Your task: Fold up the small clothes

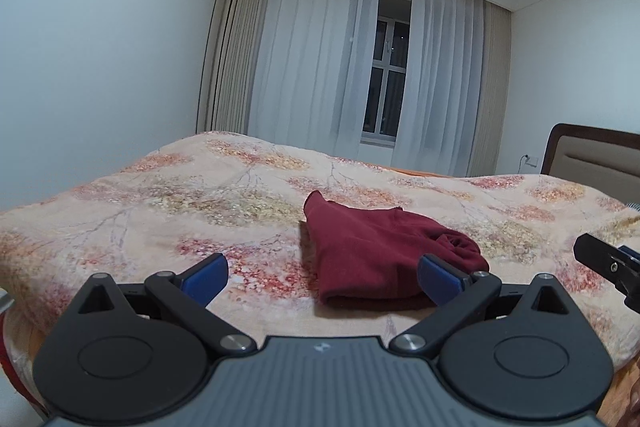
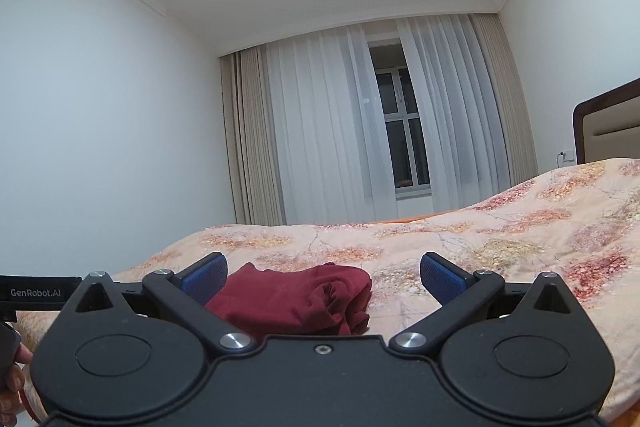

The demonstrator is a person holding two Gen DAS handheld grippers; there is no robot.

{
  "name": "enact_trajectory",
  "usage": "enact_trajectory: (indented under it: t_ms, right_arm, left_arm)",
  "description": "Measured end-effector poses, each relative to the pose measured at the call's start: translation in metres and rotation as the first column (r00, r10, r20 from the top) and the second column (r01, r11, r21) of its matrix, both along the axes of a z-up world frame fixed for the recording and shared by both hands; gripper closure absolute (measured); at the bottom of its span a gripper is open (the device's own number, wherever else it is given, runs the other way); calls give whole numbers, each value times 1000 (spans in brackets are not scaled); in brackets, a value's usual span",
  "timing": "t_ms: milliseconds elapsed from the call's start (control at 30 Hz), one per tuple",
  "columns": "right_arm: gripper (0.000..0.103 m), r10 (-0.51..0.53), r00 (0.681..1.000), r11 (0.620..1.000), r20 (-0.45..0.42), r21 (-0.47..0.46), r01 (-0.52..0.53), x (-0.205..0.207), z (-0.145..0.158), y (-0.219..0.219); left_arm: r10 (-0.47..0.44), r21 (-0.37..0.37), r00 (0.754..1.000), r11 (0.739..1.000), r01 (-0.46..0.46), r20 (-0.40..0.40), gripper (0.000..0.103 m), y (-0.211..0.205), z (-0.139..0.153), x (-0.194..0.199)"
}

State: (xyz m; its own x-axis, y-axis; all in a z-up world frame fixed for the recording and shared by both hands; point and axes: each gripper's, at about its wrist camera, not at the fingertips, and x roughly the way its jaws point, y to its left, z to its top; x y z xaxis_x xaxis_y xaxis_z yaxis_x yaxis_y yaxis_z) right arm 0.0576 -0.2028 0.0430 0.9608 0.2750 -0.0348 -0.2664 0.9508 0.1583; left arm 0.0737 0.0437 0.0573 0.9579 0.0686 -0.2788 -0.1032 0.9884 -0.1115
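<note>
A dark red garment (image 1: 372,251) lies folded into a compact bundle on the flowered bedspread (image 1: 168,211), with a rolled lump at its right end. My left gripper (image 1: 322,279) hovers just in front of it, open, blue pads wide apart and nothing between them. In the right wrist view the same red garment (image 2: 304,297) lies just ahead and slightly left of centre. My right gripper (image 2: 324,279) is open too, clear of the cloth. Part of the right gripper (image 1: 608,267) shows at the right edge of the left wrist view.
The bedspread (image 2: 500,243) covers a wide bed with a padded headboard (image 1: 596,155) at the right. White curtains (image 1: 328,67) and a dark window (image 1: 386,71) stand behind the bed. A hand (image 2: 12,383) shows at the lower left of the right wrist view.
</note>
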Motion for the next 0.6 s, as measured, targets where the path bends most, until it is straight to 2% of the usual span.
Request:
enact_trajectory:
  t_ms: [200, 367, 600]
  right_arm:
    - [1, -34, 999, 999, 7, -30, 35, -19, -13, 4]
    - [0, -71, 997, 997, -7, -38, 71, -31, -25, 0]
    - [0, -109, 994, 992, 22, -59, 110, -39, -34, -4]
  left_arm:
    - [13, 41, 1000, 999, -13, 1, 0, -7, -8, -16]
    - [10, 39, 1000, 999, -10, -10, 0, -8, -17, -22]
    - [13, 61, 1000, 998, -12, -23, 0, -13, -29, -25]
